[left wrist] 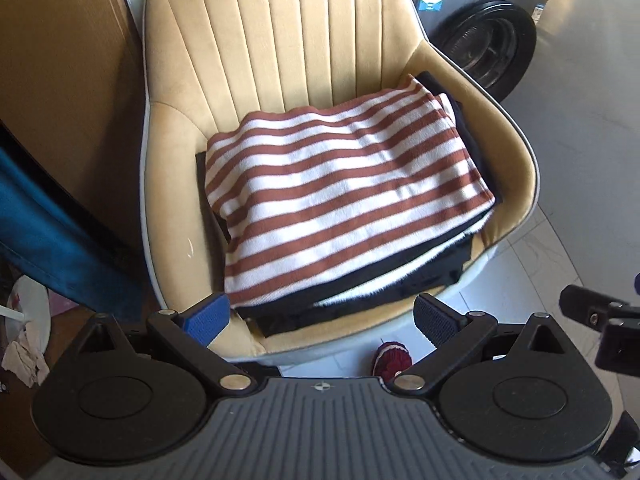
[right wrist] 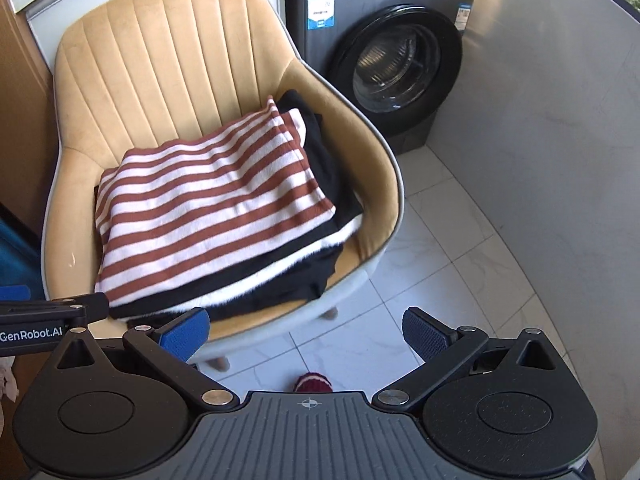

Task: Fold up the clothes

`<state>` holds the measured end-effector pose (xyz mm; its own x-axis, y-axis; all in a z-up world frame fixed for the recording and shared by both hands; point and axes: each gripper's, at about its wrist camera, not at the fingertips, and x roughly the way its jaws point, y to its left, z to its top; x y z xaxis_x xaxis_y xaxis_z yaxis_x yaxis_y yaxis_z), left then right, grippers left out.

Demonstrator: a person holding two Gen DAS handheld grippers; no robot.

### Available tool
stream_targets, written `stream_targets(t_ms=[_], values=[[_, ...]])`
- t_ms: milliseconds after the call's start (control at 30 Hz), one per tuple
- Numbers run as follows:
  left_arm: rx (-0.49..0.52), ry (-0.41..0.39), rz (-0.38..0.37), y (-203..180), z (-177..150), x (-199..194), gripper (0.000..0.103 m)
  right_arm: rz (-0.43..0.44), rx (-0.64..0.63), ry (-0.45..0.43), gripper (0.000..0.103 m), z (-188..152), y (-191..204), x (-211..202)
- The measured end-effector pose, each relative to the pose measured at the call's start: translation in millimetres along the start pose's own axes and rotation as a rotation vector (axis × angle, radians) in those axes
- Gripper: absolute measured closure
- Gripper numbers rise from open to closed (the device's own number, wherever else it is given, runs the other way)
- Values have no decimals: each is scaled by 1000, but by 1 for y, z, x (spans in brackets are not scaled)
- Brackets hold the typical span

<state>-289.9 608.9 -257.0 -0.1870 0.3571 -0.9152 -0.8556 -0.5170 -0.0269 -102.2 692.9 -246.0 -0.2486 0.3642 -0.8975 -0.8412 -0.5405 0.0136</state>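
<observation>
Underneath, black garments point(right wrist: 320, 276) largely hidden by striped top point(left wrist: 340, 196), both claws point(left wrist: 322, 316) point(right wrist: 306, 330) wide apart, empty.

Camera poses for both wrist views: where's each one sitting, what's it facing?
Left wrist: low before the tan velvet chair, facing the striped red-and-white folded garment; own open left gripper, right gripper at right edge.
Right wrist: further right, facing same chair, grey washing machine; own open gripper, left gripper's arm at left edge.
Shared: chair, garment stack, washer.
</observation>
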Motion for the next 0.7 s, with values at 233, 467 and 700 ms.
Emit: stream_targets(t_ms=[233, 467, 700], values=[[1, 26, 39, -11, -30, -19, 3, 6, -95, 14, 1, -15, 3, -20], [-71, 49, 64, -29, -46, -27, 3, 37, -236, 2, 1, -15, 0, -23], [-77, 54, 96, -57, -59, -36, 3, 68, -296, -25, 1, -18, -13, -26]])
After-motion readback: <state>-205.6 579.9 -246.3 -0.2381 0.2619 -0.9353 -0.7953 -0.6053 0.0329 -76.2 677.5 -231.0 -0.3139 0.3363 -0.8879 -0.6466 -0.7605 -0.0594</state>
